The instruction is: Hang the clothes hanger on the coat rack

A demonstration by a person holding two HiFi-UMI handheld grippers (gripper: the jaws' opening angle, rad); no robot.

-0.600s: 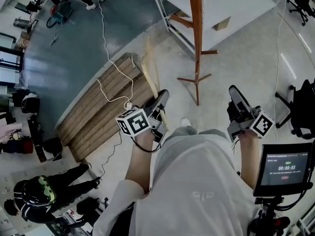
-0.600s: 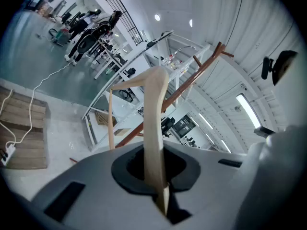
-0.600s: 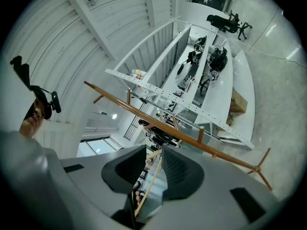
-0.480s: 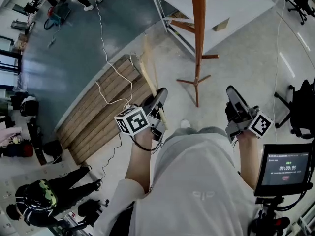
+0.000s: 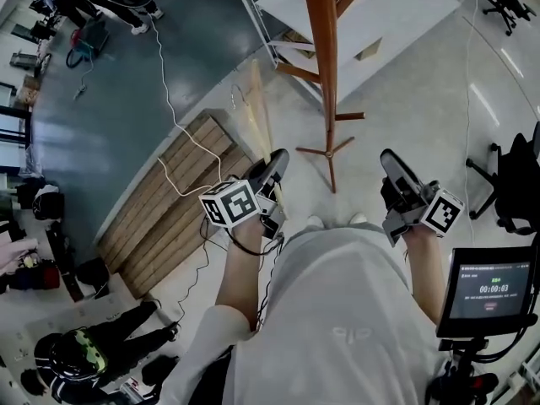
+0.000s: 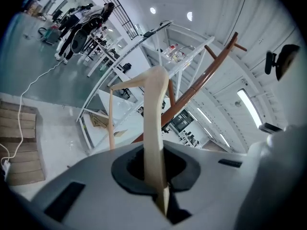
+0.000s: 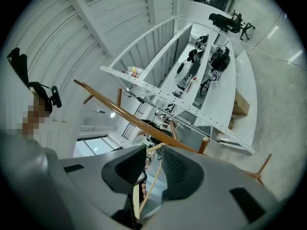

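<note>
A pale wooden clothes hanger (image 5: 257, 112) sticks up and away from my left gripper (image 5: 277, 157), which is shut on one of its arms. In the left gripper view that arm (image 6: 154, 119) rises straight out from between the closed pads (image 6: 129, 169). The brown wooden coat rack (image 5: 319, 49) stands just ahead between both hands, its feet on the floor; it shows as a slanted pole (image 6: 201, 80) and again in the right gripper view (image 7: 129, 114). My right gripper (image 5: 390, 160) is level beside the rack, jaws a little apart with nothing pressed between them (image 7: 153, 169).
A wooden pallet (image 5: 169, 201) with a white cable (image 5: 181, 133) across it lies on the floor at left. White shelving (image 5: 371, 15) stands behind the rack. A black office chair (image 5: 515, 184) and a small monitor (image 5: 494, 289) are at right; people crouch at lower left (image 5: 84, 348).
The coat rack looms larger and nearer in the head view. Both grippers have drifted slightly up the picture; the left keeps its hold on the hanger.
</note>
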